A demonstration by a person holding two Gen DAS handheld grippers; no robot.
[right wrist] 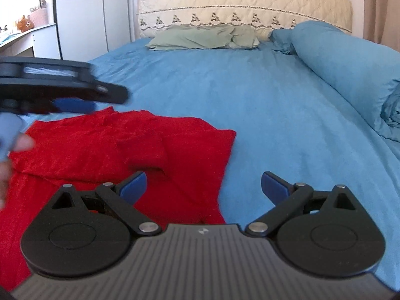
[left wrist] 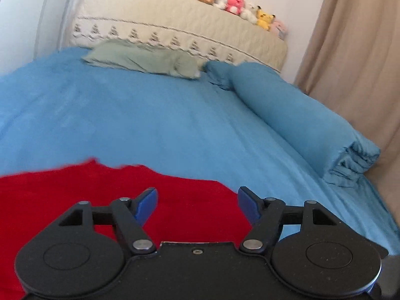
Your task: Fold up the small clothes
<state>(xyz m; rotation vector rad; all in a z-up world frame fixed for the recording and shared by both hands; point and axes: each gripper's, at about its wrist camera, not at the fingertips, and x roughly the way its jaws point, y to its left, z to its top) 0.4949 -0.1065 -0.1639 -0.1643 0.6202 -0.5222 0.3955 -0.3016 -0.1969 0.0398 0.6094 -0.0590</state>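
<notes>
Right wrist view: right gripper (right wrist: 203,186) spreading apart over red garment's (right wrist: 100,150) right edge; left gripper (left wrist: 197,203) likewise gaping, hovering above it; blue bedsheet (right wrist: 275,125) lying bare beyond.

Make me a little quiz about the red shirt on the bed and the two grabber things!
1. True or false: the red garment lies on the blue bedsheet.
2. Is the right gripper A) shut on the red garment, B) open and holding nothing, or C) shut on the green pillow?
3. Fill in: in the left wrist view, the left gripper is open above the ____ garment.

Key:
1. True.
2. B. Its jaws stand wide apart, with nothing between them.
3. Red.
</notes>
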